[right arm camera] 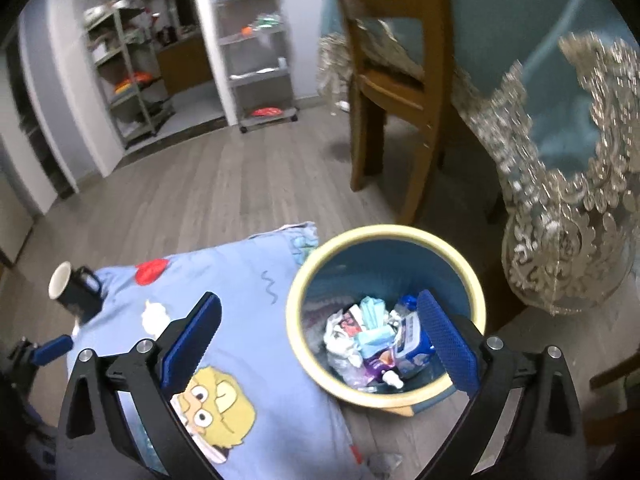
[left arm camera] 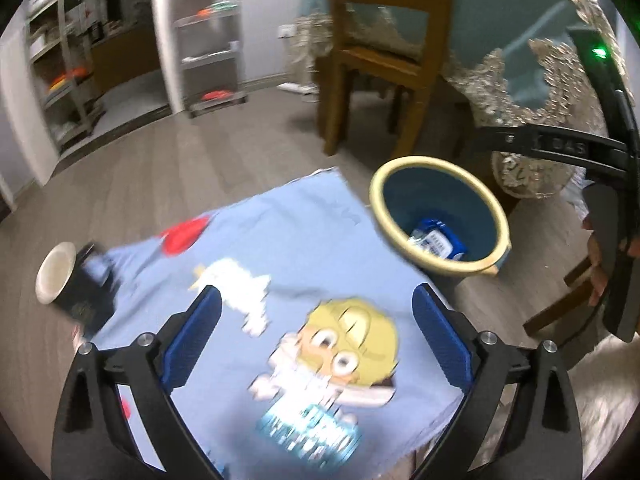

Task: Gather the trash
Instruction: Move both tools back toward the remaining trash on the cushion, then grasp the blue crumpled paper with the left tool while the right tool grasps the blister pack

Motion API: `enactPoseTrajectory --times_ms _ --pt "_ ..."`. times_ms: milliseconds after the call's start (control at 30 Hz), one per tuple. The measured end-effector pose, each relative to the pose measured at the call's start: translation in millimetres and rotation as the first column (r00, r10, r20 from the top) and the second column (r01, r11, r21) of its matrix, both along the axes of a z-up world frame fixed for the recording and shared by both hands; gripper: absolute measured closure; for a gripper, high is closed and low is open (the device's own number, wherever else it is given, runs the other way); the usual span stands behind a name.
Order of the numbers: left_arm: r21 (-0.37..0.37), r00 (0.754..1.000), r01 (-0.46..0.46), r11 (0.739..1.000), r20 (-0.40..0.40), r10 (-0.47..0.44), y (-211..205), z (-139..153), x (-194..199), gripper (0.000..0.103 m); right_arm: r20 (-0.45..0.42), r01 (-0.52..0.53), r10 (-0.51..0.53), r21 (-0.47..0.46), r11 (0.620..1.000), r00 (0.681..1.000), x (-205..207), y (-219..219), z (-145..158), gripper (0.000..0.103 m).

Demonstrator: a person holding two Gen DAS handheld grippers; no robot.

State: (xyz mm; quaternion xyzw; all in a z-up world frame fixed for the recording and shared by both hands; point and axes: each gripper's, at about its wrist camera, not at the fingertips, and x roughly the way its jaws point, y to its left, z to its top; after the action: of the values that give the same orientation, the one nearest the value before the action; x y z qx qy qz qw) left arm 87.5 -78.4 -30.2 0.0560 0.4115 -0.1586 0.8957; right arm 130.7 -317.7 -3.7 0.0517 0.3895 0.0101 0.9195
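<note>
A round bin (right arm camera: 296,344) with a cream rim and blue inside stands on the floor beside a low surface covered by a light-blue cartoon cloth (left arm camera: 288,240). Crumpled wrappers, blue packets and a small bottle (right arm camera: 376,344) lie in its bottom; the left wrist view shows only a blue packet (left arm camera: 438,240) inside the bin (left arm camera: 496,216). My right gripper (right arm camera: 316,304) hangs open above the bin's left rim with nothing between its fingers. My left gripper (left arm camera: 316,296) is open over the cloth, empty. One blue fingertip of the left gripper (right arm camera: 52,350) shows at the far left of the right wrist view.
A dark mug (left arm camera: 76,284) with a white inside lies tipped at the cloth's left edge, also seen as the mug (right arm camera: 76,288). A wooden chair (right arm camera: 392,92) and a table with lace-edged teal cloth (right arm camera: 568,184) stand behind the bin. Metal shelves (right arm camera: 256,48) line the far wall.
</note>
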Motion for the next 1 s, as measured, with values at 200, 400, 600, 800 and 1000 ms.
enactPoseTrajectory --times_ms 200,400,600,800,1000 --pt "-0.001 0.992 -0.126 0.992 -0.013 0.126 52.5 -4.6 -31.4 0.008 -0.031 -0.087 0.086 -0.021 0.996 0.996 -21.3 45.6 -10.7 0.005" --pt "0.012 0.965 -0.262 0.965 -0.034 0.262 99.0 -14.4 -57.3 0.008 -0.094 -0.165 0.166 0.014 0.986 0.982 -44.8 89.4 -34.2 0.005" --pt "0.063 0.934 -0.343 0.937 -0.084 0.348 131.0 -37.1 -68.1 0.008 -0.167 -0.245 0.245 0.016 0.969 0.955 -58.0 127.6 -59.2 0.005" --pt "0.104 0.906 -0.365 0.925 -0.192 0.378 143.7 -70.2 -66.9 0.008 -0.270 -0.323 0.317 0.024 0.946 0.909 -65.6 152.3 -88.9 0.005" --pt "0.135 0.869 -0.362 0.922 -0.308 0.387 146.7 -105.8 -56.4 0.012 -0.384 -0.410 0.383 0.013 0.912 0.840 -69.1 173.3 -125.6 0.005"
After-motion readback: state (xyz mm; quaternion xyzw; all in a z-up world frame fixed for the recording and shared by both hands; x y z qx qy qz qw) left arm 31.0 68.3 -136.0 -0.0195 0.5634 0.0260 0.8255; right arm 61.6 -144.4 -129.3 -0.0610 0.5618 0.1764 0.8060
